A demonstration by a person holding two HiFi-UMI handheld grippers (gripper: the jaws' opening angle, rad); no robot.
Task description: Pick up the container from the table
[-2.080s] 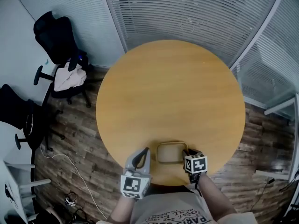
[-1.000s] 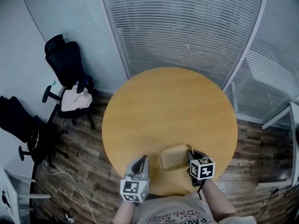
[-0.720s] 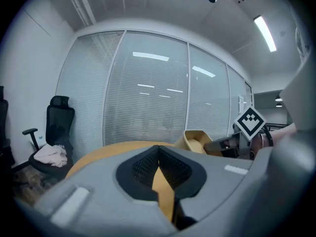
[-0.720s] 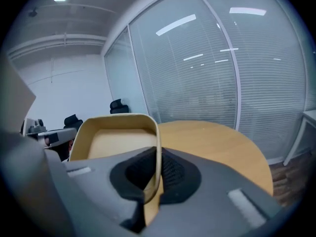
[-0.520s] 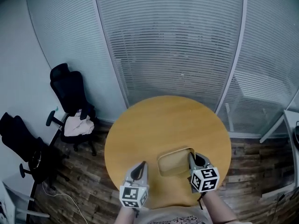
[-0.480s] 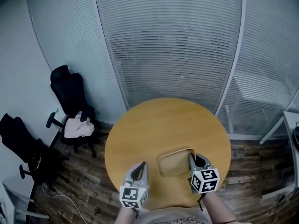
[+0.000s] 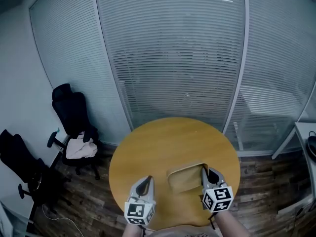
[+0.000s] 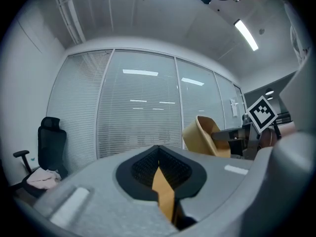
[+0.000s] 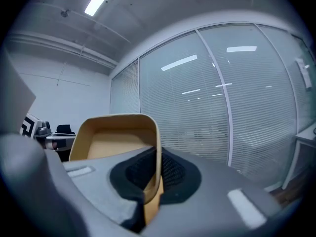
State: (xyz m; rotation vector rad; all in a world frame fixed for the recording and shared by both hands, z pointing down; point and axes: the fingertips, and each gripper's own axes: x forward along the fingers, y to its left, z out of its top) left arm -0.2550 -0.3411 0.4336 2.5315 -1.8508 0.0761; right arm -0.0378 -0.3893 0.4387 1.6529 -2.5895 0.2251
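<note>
While the right gripper (image 7: 205, 171) grips the tan container (image 7: 185, 177) by its right-hand wall, we see from the head view that the container hangs over the near part of the round wooden tabletop (image 7: 168, 139), tipped so that its open side faces up and toward the left. In the right gripper view the jaws are pressed together on that thin wall (image 9: 154, 147), with the dark pads on either side of it and the container's hollow showing to the left. In the left gripper view we see the container (image 8: 205, 136) off to the right, raised against the blinds and not resting on anything we can make out. The left gripper (image 7: 144, 183) sits well apart from it, at the left near edge of the tabletop. Its jaws are drawn together to a narrow seam and hold nothing, with only a thin tan sliver showing between the pads (image 8: 148, 164). Behind the tabletop stands a glass wall with blinds (image 7: 173, 58), and to the left a black office chair (image 7: 71, 113) carries a pale cloth (image 7: 79, 147).
</note>
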